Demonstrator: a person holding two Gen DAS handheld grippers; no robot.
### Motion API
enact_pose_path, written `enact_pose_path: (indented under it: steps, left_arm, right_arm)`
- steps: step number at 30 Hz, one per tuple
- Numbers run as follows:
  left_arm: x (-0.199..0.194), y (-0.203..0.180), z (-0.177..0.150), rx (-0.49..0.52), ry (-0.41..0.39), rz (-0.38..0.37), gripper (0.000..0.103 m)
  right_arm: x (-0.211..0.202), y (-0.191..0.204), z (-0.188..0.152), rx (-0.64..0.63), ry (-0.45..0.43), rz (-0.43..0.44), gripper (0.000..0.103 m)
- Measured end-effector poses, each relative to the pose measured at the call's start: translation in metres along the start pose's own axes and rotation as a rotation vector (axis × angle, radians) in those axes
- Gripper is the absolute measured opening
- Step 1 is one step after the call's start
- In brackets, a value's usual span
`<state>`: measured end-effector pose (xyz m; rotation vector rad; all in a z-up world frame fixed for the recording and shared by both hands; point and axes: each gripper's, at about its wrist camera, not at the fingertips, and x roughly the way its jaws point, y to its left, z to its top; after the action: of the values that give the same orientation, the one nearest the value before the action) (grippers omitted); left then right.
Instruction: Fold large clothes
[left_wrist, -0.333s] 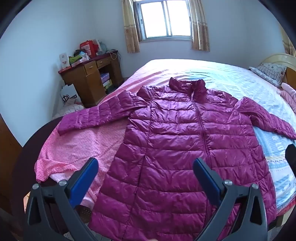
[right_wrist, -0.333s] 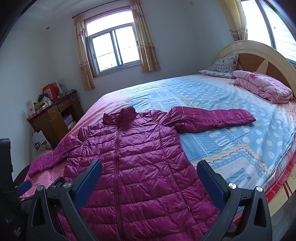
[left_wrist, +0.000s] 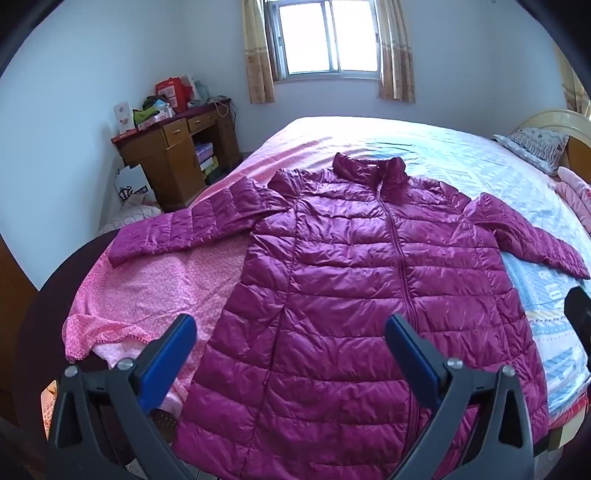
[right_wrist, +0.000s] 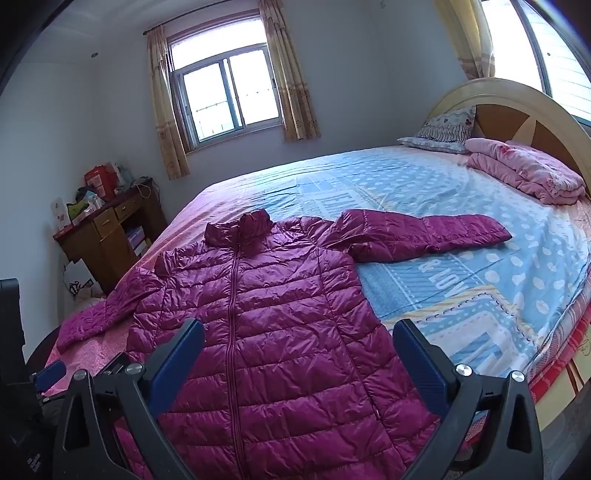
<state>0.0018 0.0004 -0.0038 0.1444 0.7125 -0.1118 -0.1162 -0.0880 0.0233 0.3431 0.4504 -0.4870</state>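
Jacket (left_wrist: 369, 295) flat on bed (right_wrist: 461, 258) — L gripper (left_wrist: 291, 339), R gripper (right_wrist: 299, 343) both spread, empty.

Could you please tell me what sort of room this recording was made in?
A home bedroom, most likely: a large bed with a pillow at its headboard, and a cluttered wooden desk by a curtained window.

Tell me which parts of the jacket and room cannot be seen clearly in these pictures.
- Jacket hem: both views, covered by the open hand-held grippers and the bottom edge.
- Jacket's underside: hidden against the bed.
- Items on the desk: too small to identify.
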Motion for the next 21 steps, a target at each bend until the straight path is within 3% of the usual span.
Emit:
enact_pose_path:
  steps: [21]
  left_arm:
    - [0.002,0.008,-0.003,-0.028,0.004,0.008,0.103]
  right_arm:
    - [0.011,0.006,-0.004,0.010,0.050,-0.001,0.102]
